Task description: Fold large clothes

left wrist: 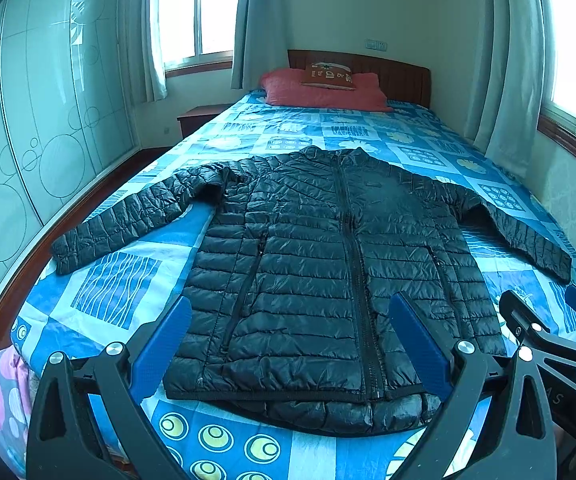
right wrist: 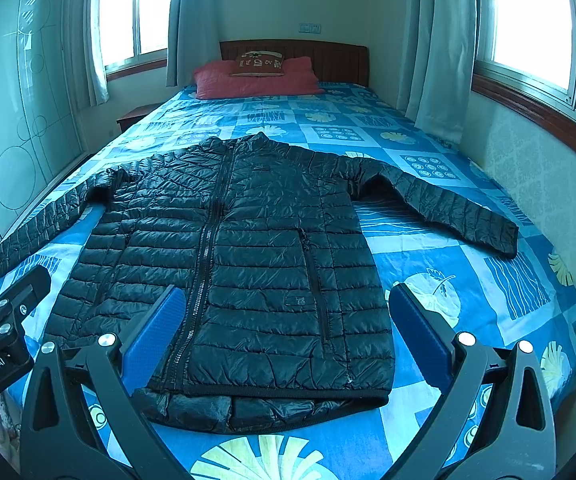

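Note:
A black quilted puffer jacket (left wrist: 327,264) lies flat, front up and zipped, on the bed, both sleeves spread out to the sides. It also shows in the right wrist view (right wrist: 248,264). My left gripper (left wrist: 291,320) is open and empty, held above the jacket's hem, its blue pads (left wrist: 164,344) wide apart. My right gripper (right wrist: 288,312) is open and empty, above the hem's right part. The right gripper also shows at the right edge of the left wrist view (left wrist: 547,320); the left gripper's body shows at the left edge of the right wrist view (right wrist: 4,320).
The bed has a blue patterned cover (left wrist: 120,288). A red pillow (left wrist: 323,90) and wooden headboard (left wrist: 403,76) are at the far end. A glass-front wardrobe (left wrist: 40,120) stands left, a nightstand (left wrist: 198,118) beside the bed, a wall with curtained windows (right wrist: 527,40) right.

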